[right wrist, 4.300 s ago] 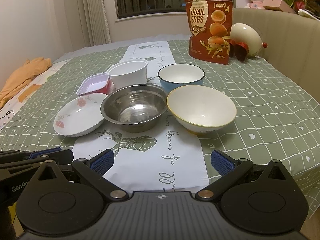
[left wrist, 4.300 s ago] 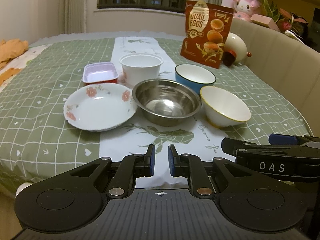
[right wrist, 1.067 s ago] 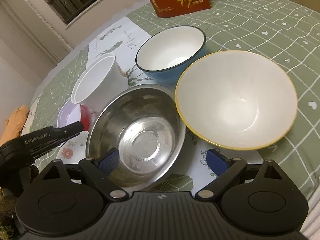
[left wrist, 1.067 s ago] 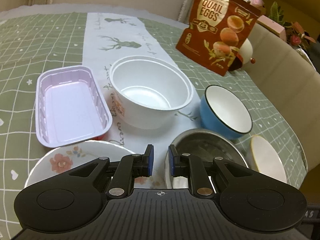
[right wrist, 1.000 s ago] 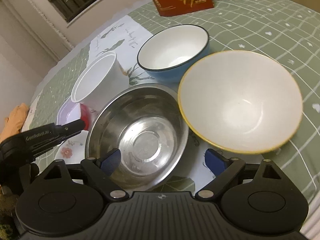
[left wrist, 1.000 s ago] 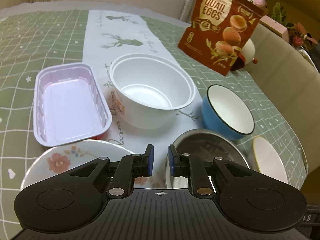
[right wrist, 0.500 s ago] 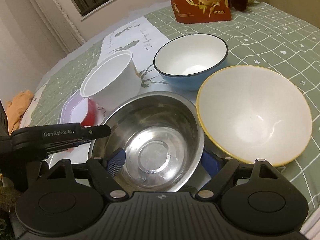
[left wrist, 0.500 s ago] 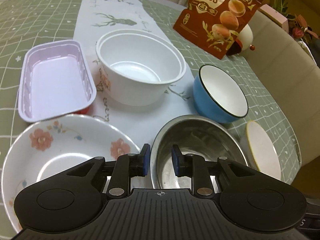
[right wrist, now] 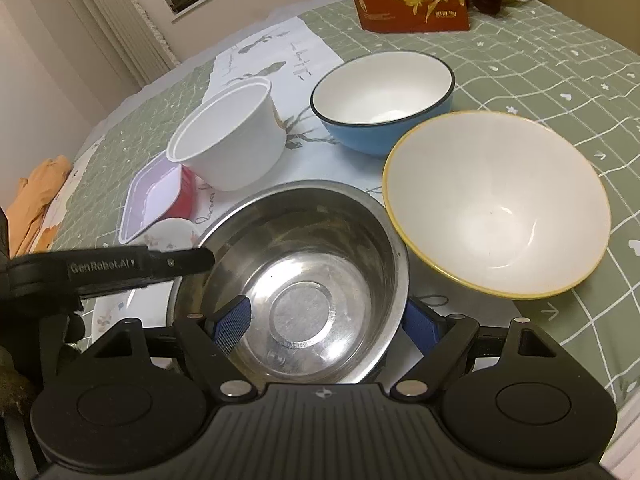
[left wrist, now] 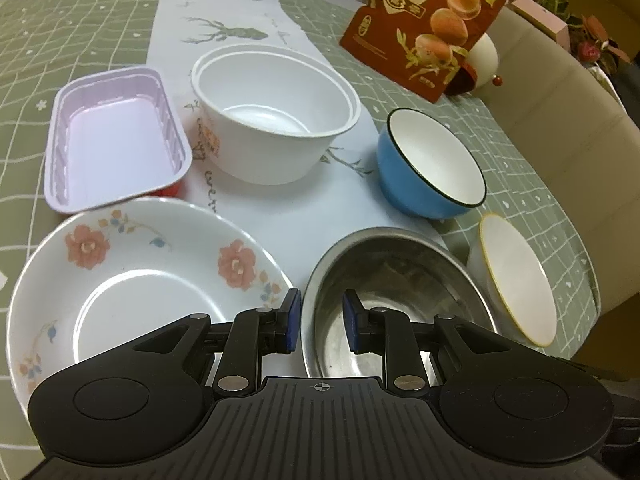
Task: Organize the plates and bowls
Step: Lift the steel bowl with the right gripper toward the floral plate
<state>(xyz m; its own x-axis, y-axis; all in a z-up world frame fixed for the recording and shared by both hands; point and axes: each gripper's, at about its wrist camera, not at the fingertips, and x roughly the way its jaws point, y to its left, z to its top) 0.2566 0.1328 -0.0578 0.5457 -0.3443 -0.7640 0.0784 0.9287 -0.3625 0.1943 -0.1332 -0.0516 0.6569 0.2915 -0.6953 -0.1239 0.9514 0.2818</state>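
Fingers: my left gripper (left wrist: 318, 322) stands slightly parted astride the steel bowl (left wrist: 394, 276) rim; my right gripper (right wrist: 326, 318) is spread wide around its near rim.
Progress: I judge nothing stacked; floral plate (left wrist: 120, 280) and other bowls lie separate on bench (right wrist: 560, 64).

The metal bowl (left wrist: 394, 280) sits nearest. Left of the metal bowl lies the plate (left wrist: 132, 276), right of it a wide bowl (right wrist: 496, 200). Behind the metal bowl stand a tub (left wrist: 274, 142) and a smaller bowl (left wrist: 430, 164); the tray (left wrist: 116, 144) lies behind-left, the snack bag (left wrist: 428, 24) far behind.
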